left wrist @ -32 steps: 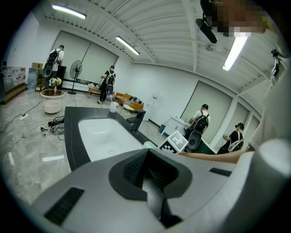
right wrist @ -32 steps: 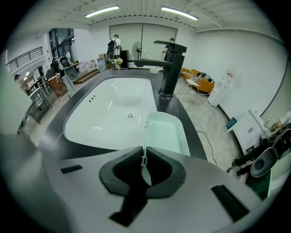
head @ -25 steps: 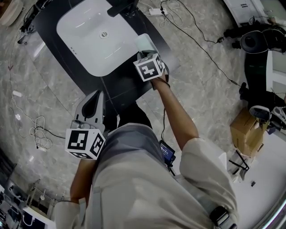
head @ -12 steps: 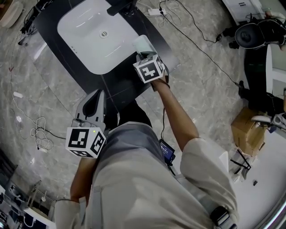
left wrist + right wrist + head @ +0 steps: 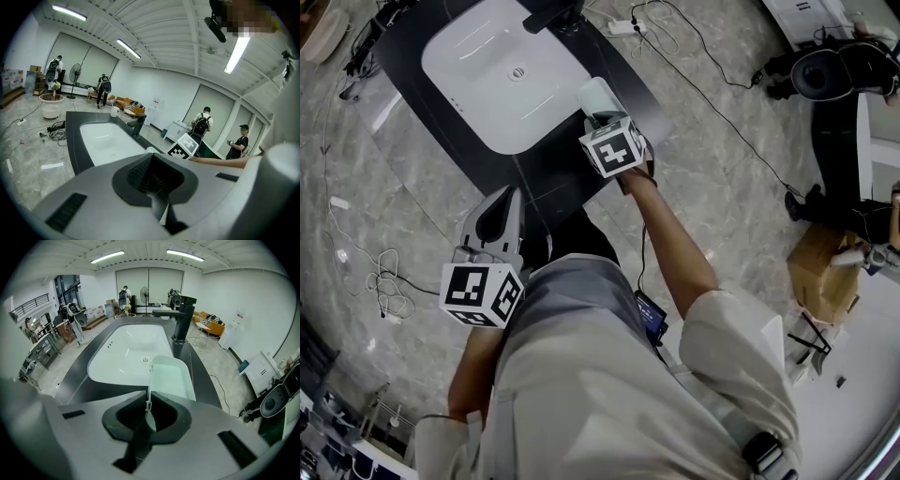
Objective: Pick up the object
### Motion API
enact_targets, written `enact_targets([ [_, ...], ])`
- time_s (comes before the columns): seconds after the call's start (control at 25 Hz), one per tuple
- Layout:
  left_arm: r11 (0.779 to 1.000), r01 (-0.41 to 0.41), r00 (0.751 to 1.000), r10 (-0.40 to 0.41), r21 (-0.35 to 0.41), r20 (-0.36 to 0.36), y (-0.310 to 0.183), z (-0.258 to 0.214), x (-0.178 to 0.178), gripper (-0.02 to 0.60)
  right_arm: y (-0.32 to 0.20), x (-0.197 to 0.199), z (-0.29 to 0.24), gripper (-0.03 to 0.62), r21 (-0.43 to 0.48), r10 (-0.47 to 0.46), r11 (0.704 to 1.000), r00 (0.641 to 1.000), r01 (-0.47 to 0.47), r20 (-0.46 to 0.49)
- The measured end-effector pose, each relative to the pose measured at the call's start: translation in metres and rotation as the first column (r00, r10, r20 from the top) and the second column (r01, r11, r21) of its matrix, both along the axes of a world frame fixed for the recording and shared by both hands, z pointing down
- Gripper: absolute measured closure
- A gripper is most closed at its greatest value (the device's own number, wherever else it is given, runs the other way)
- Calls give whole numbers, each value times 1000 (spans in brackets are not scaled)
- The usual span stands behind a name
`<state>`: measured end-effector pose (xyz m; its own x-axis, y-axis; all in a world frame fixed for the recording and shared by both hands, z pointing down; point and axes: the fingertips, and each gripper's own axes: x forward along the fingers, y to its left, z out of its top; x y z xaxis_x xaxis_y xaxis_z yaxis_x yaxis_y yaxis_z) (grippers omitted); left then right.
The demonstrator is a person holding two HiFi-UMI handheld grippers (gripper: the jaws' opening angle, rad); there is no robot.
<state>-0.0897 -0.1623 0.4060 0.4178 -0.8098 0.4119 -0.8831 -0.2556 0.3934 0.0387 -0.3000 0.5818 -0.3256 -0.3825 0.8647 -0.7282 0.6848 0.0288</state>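
Pale-green tray (image 5: 171, 378), rim pinched between right gripper (image 5: 147, 406) fingers, juts ahead of them; we judge it off the bench (image 5: 553, 178) (pickup nearly done). Left gripper (image 5: 154, 180) fingers pressed together.

Wore beige short-sleeved shirt (image 5: 712, 366). Grey left gripper (image 5: 508, 199) and right gripper (image 5: 147, 404) carried white cubes (image 5: 480, 295) with black square markers.
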Motion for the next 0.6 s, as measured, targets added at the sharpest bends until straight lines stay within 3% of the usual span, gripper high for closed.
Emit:
enact_targets([
  [0.6, 1000, -30, 999, 30, 7, -11, 14, -2, 8, 577, 24, -6, -25, 560, 35, -32, 999, 999, 31, 17],
])
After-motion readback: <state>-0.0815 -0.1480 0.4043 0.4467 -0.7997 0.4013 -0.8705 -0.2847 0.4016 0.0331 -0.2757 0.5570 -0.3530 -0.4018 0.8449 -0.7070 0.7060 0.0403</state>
